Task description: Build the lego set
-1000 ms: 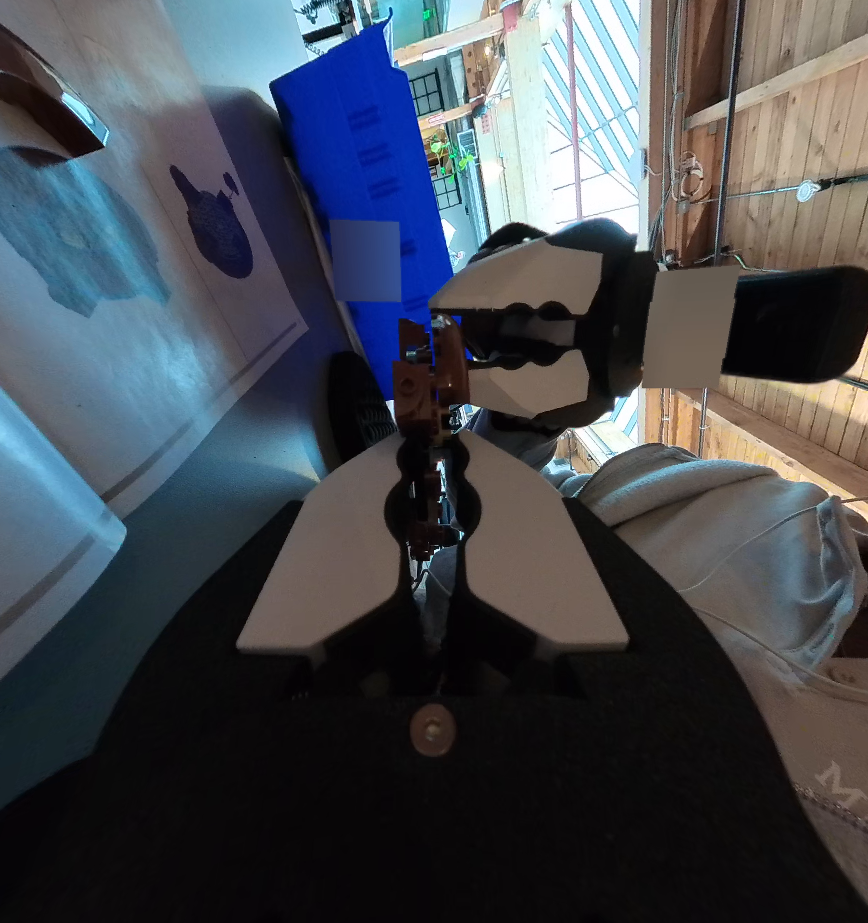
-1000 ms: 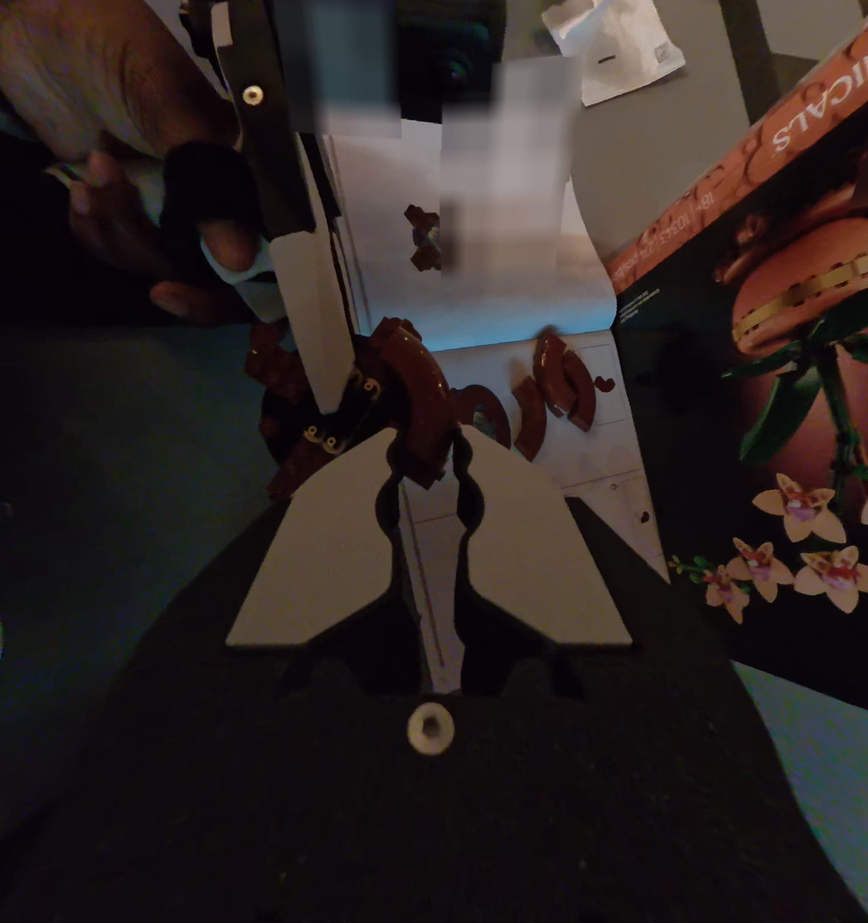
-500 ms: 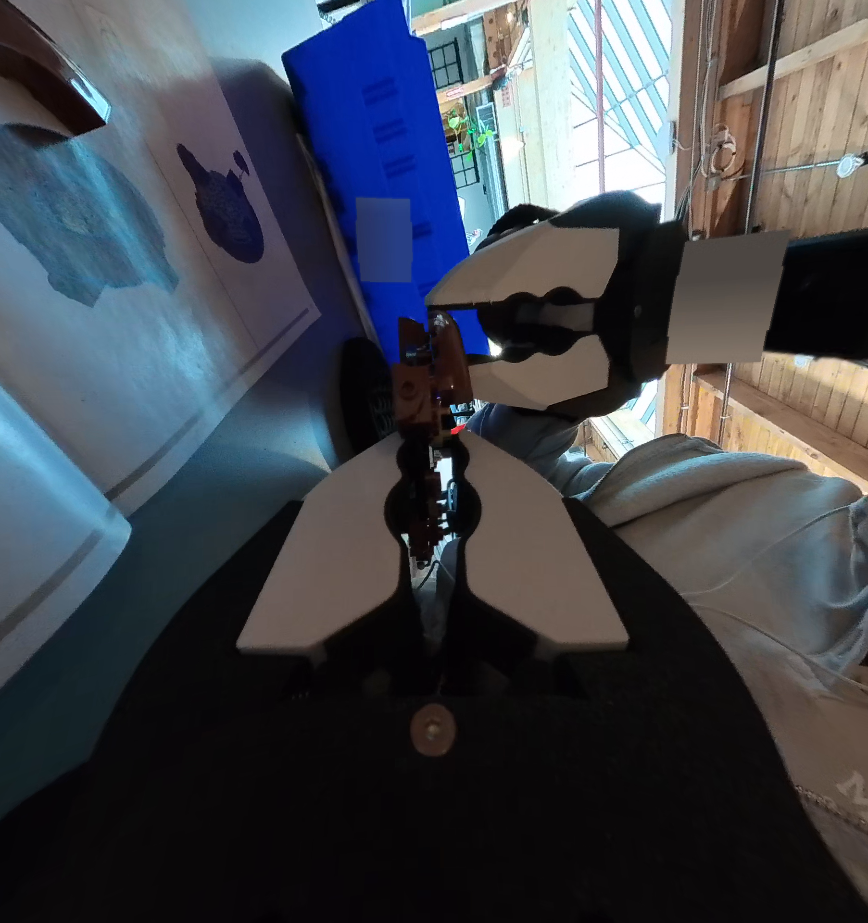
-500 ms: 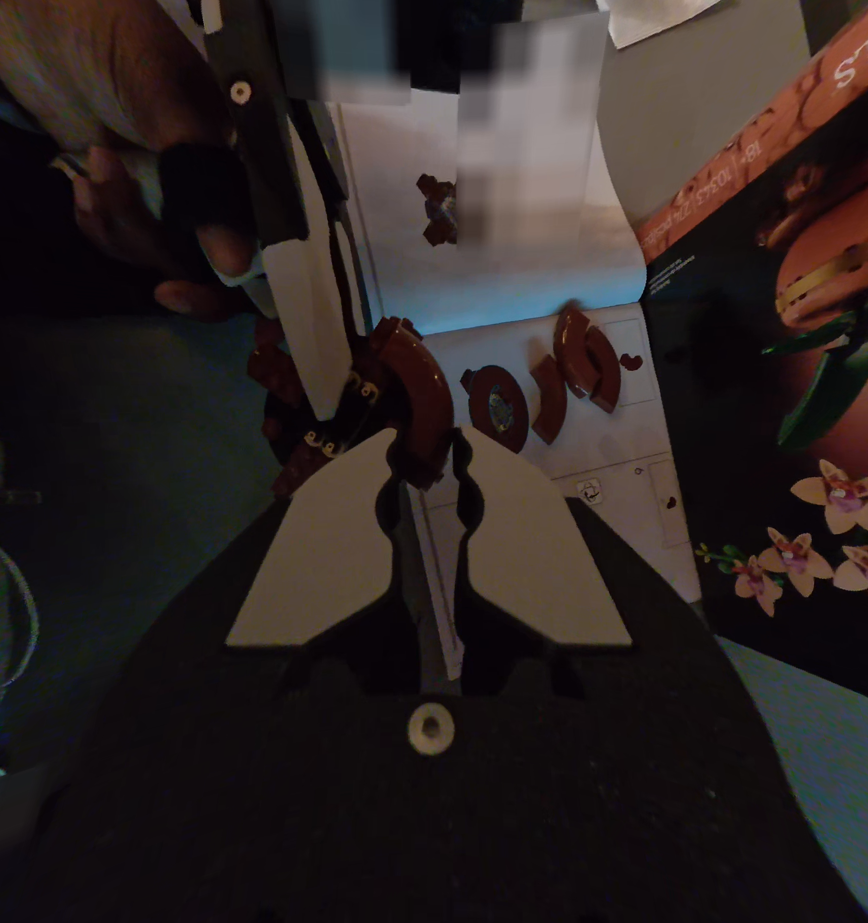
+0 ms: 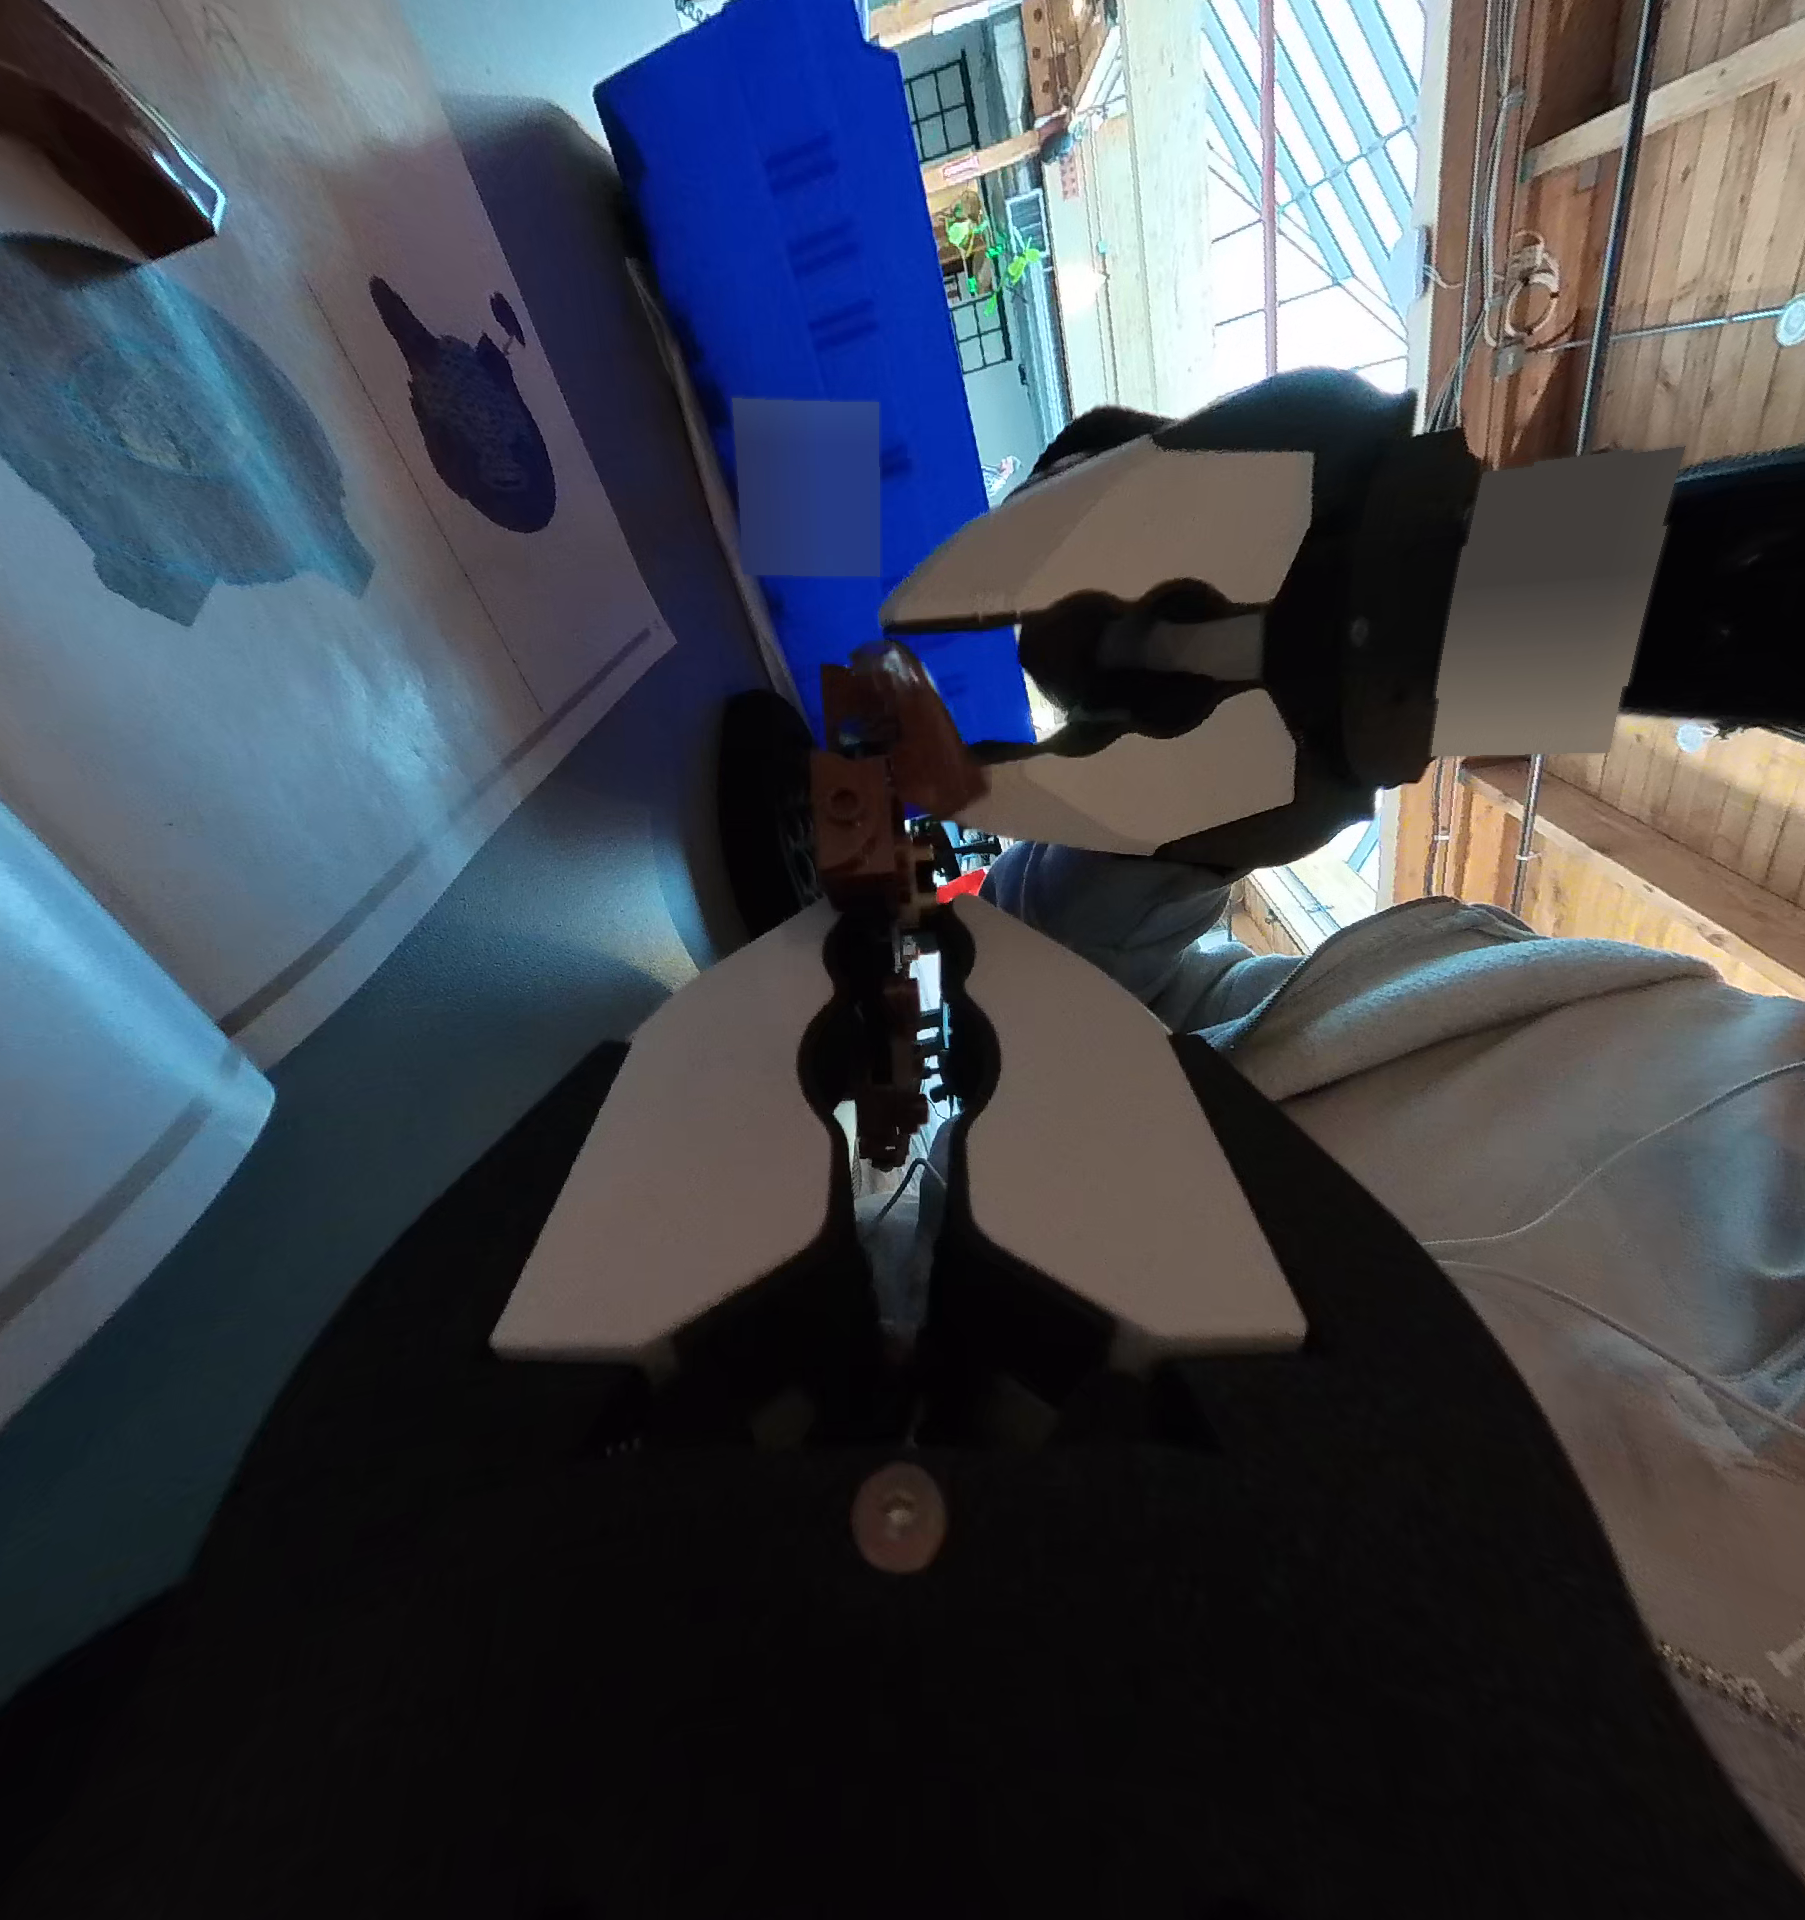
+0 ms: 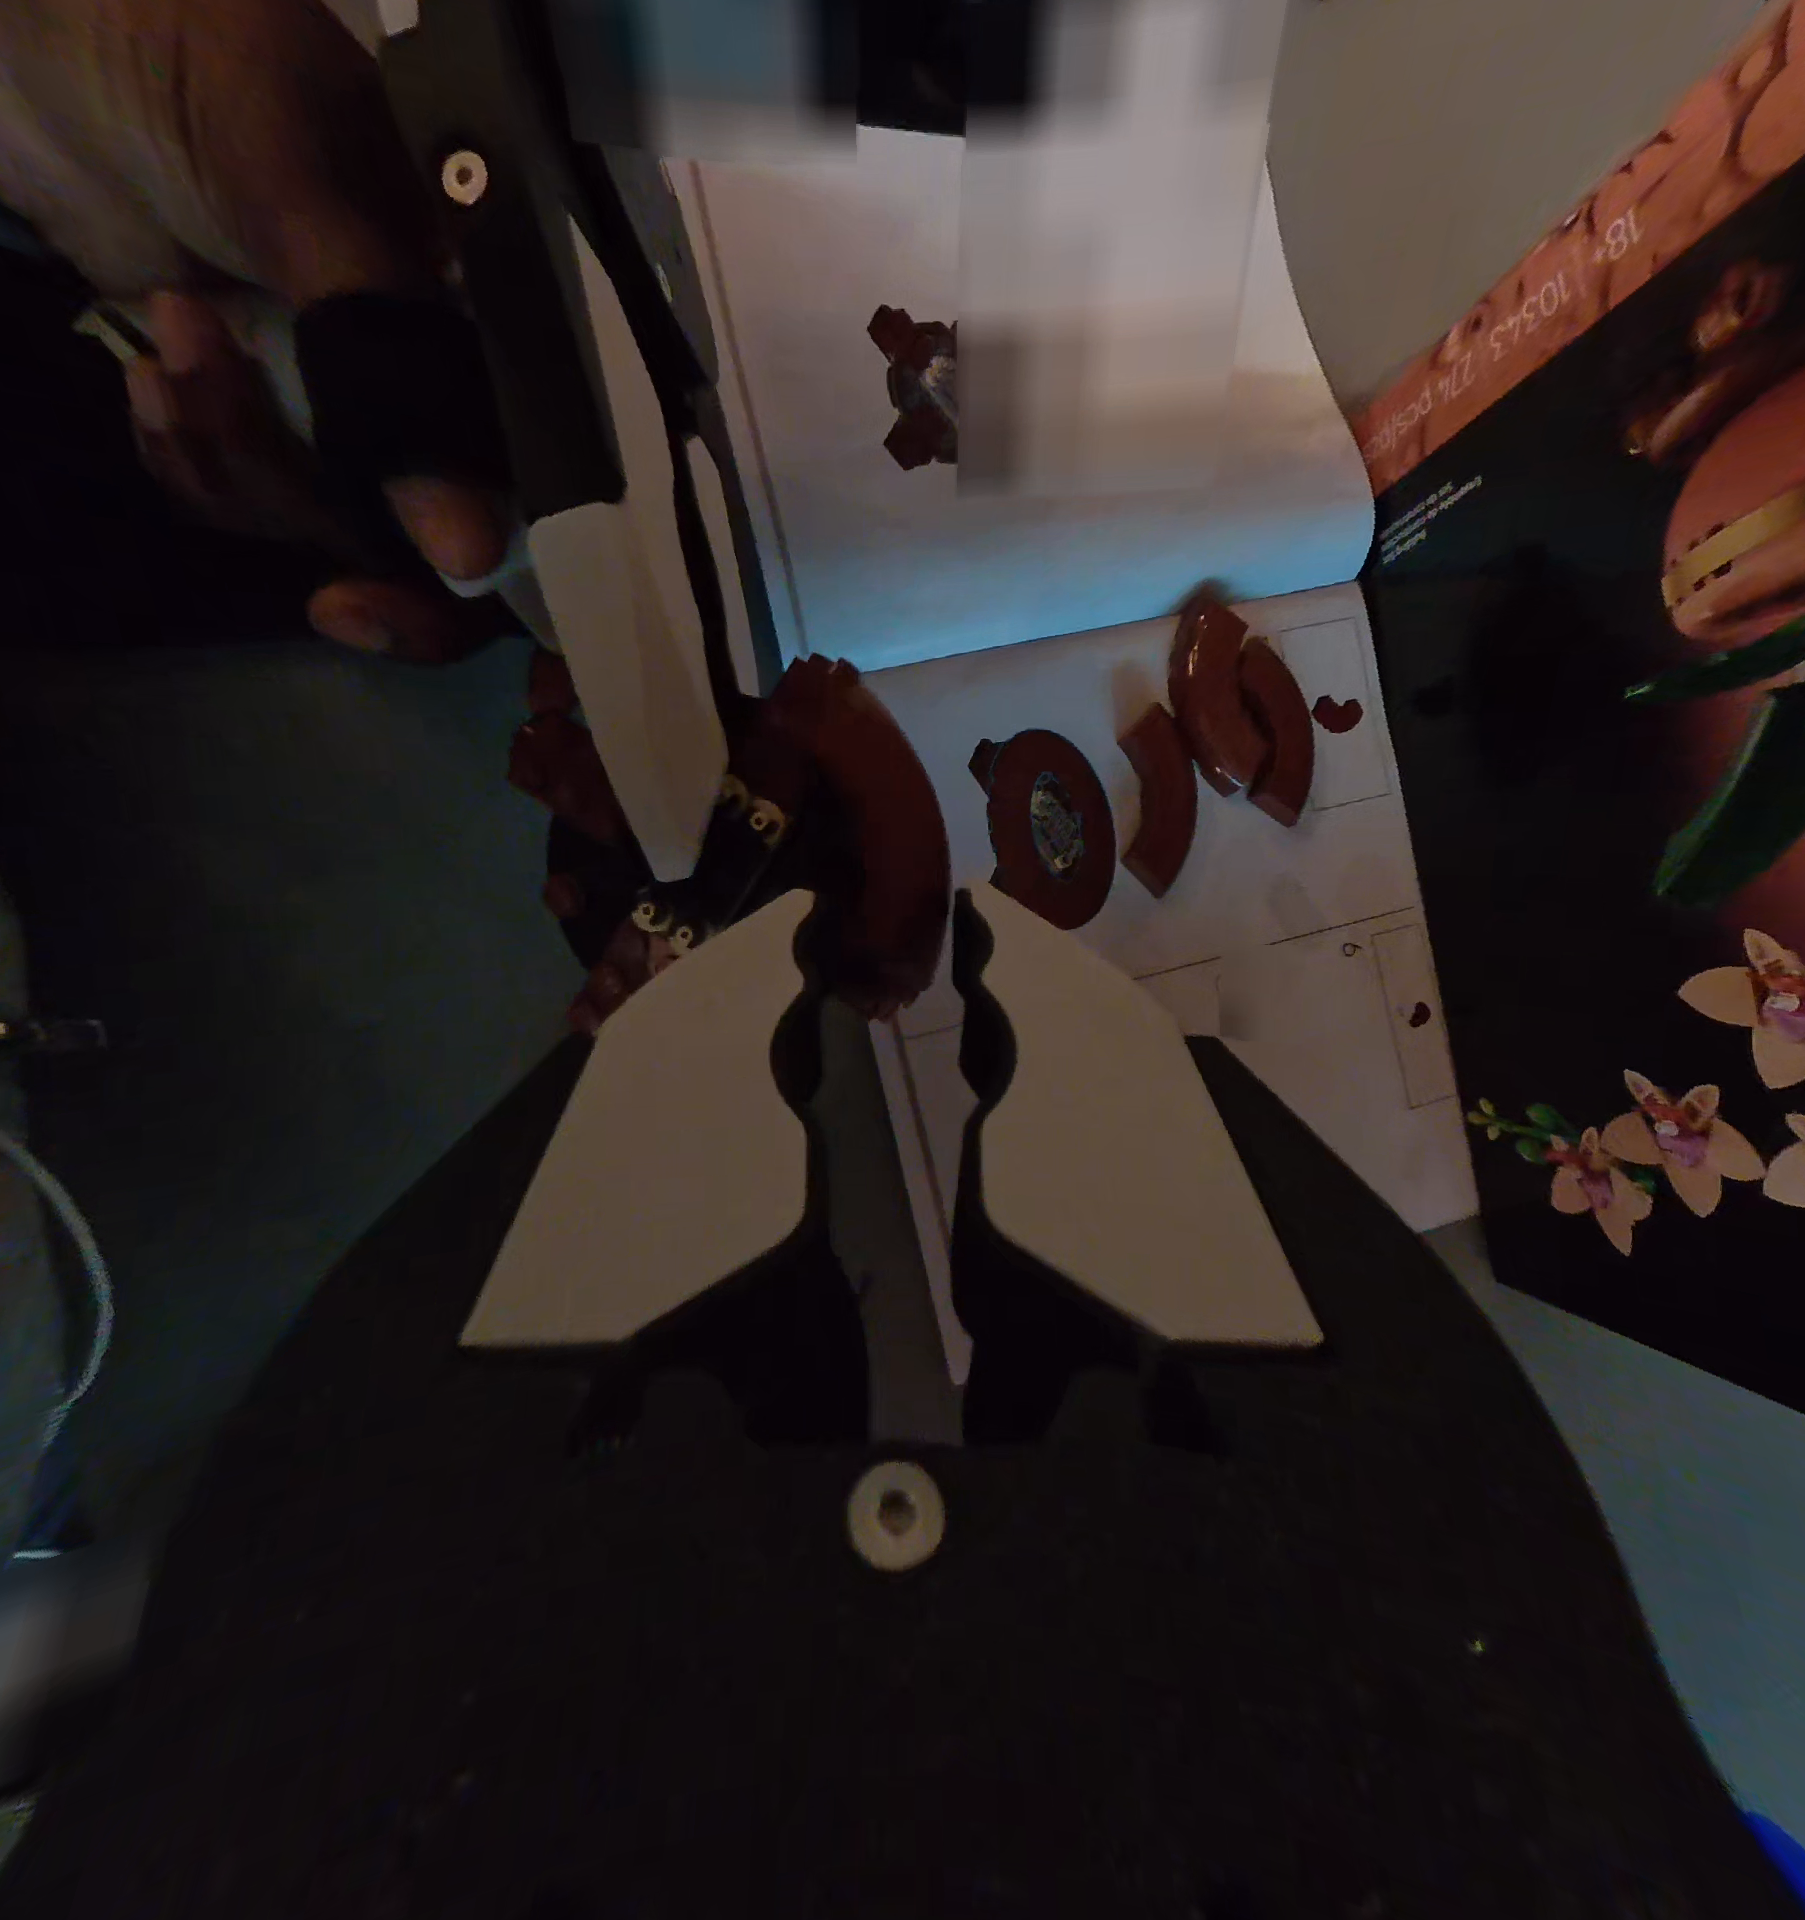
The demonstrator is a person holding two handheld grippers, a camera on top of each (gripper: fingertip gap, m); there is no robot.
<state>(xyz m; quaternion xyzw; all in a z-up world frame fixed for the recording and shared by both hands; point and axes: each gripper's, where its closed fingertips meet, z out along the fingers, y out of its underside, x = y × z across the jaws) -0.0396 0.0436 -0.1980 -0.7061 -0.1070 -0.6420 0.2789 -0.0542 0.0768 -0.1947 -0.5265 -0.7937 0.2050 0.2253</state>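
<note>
1. L gripper: clenched on brown brick assembly, same grip as a sec ago.
2. R gripper: jaws now wider. Right pad stands clear of curved brown piece, so no pinch any more.
3. Curved piece sits against assembly's far end, just left of R tips.
4. Farther out: open booklet, flower-print box at right.
</note>
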